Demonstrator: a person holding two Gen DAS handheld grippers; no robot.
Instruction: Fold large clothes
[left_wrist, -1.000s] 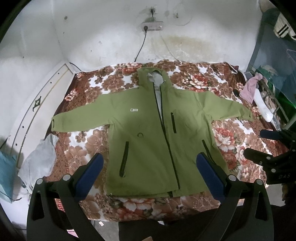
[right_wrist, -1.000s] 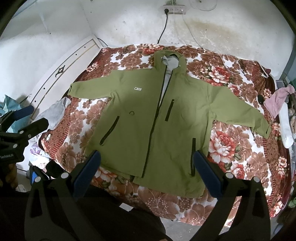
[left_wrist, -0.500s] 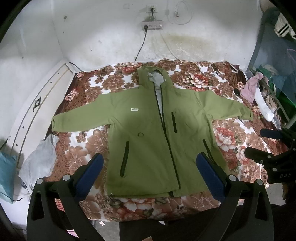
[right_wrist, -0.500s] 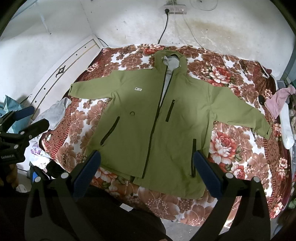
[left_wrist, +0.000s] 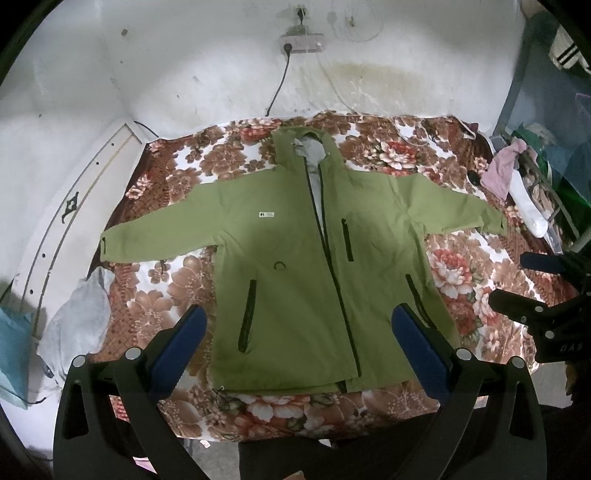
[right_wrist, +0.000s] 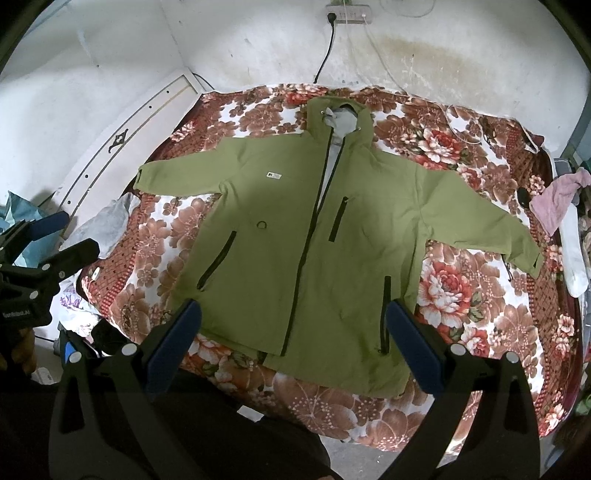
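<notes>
A large olive-green hooded jacket (left_wrist: 306, 266) lies flat, front up and zipped, on a floral bedspread (left_wrist: 170, 295), with both sleeves spread sideways. It also shows in the right wrist view (right_wrist: 317, 236). My left gripper (left_wrist: 299, 339) is open and empty, held above the jacket's hem. My right gripper (right_wrist: 291, 332) is open and empty too, above the hem. The right gripper shows at the right edge of the left wrist view (left_wrist: 546, 291); the left gripper shows at the left edge of the right wrist view (right_wrist: 37, 251).
A white wall with a power strip (left_wrist: 301, 42) is behind the bed. A white headboard (left_wrist: 70, 221) stands on the left. A grey cloth (left_wrist: 74, 325) lies at the left bed edge. Pink and white clothes (left_wrist: 517, 184) pile at the right.
Both views have shifted slightly; the jacket has not moved and both grippers stay open.
</notes>
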